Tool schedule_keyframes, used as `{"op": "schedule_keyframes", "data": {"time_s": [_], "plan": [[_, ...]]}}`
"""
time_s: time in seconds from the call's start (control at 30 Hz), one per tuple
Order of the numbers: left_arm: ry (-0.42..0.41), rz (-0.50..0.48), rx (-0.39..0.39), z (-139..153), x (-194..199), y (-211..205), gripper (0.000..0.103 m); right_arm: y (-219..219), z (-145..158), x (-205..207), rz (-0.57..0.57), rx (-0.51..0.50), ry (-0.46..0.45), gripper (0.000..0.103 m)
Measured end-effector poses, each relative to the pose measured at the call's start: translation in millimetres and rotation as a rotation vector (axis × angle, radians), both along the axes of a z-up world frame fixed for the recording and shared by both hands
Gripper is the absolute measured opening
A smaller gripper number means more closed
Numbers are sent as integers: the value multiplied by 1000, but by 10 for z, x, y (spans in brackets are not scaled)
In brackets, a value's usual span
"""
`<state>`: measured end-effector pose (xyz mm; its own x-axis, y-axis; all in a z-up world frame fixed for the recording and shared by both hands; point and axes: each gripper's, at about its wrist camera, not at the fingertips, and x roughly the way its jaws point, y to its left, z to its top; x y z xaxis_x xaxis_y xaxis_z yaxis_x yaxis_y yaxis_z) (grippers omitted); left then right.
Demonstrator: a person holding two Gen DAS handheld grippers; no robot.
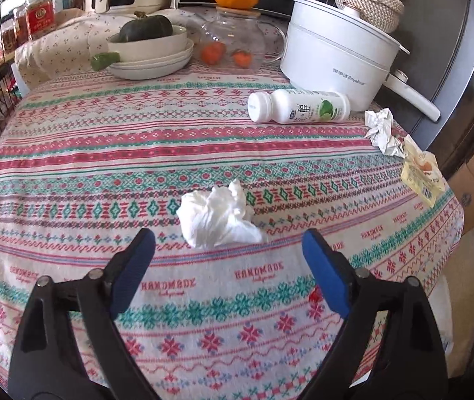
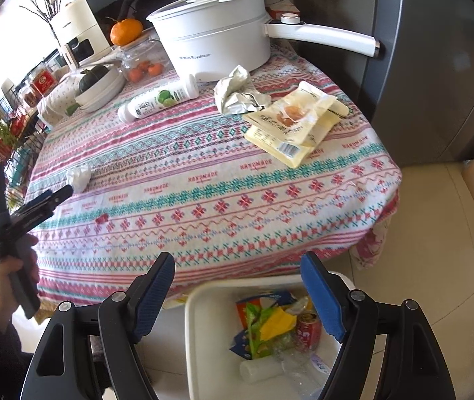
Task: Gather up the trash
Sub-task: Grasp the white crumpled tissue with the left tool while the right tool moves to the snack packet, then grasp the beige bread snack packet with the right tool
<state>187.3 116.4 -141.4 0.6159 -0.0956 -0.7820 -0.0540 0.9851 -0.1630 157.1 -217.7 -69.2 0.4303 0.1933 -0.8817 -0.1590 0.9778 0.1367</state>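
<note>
We are partway through clearing a patterned tablecloth (image 1: 80, 173) of rubbish. Our left gripper (image 1: 228, 250) hovers with its jaws spread wide and empty, just short of a crumpled white tissue (image 1: 218, 218) that lies on the cloth directly ahead of the fingertips. Our right gripper (image 2: 237, 273) hangs over a white bin (image 2: 200, 330) on the floor beside the table, its jaws also apart with nothing between them; the bin already holds wrappers and a red can.

The step in hand looks like the pickup of the tissue. The next move would call for bringing the left jaws down around it and closing gently, since soft paper gives and can slip out.

We count 4 pieces of rubbish on the table: 1 white tissue, 1 crumpled paper (image 1: 381, 130), 1 yellow snack packet (image 2: 291, 123), and 1 white bottle (image 1: 298, 106) lying on its side. The last 3 sit toward the far right, near a white cooking pot (image 1: 336, 63).
</note>
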Motion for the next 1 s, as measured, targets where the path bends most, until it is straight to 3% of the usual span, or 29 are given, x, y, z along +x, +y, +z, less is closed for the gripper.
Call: {"op": "schedule_keyframes", "data": {"time_s": [0.2, 0.4, 0.7, 0.77, 0.93, 1.0], "plan": [[63, 37, -47, -138, 185, 70, 58, 47, -2, 58, -10, -10, -6, 79], [88, 53, -33, -146, 161, 75, 37, -48, -26, 116, -47, -21, -7, 79], [64, -14, -42, 255, -64, -112, 35, -205, -65, 313, -100, -46, -24, 79], [58, -46, -12, 361, -126, -199, 35, -272, -78, 409, -126, -27, -29, 79], [42, -128, 11, 535, -247, -410, 35, -237, -105, 630, -142, -167, -141, 79], [37, -152, 7, 568, -276, -460, 35, -184, -140, 715, -126, -173, -148, 79]]}}
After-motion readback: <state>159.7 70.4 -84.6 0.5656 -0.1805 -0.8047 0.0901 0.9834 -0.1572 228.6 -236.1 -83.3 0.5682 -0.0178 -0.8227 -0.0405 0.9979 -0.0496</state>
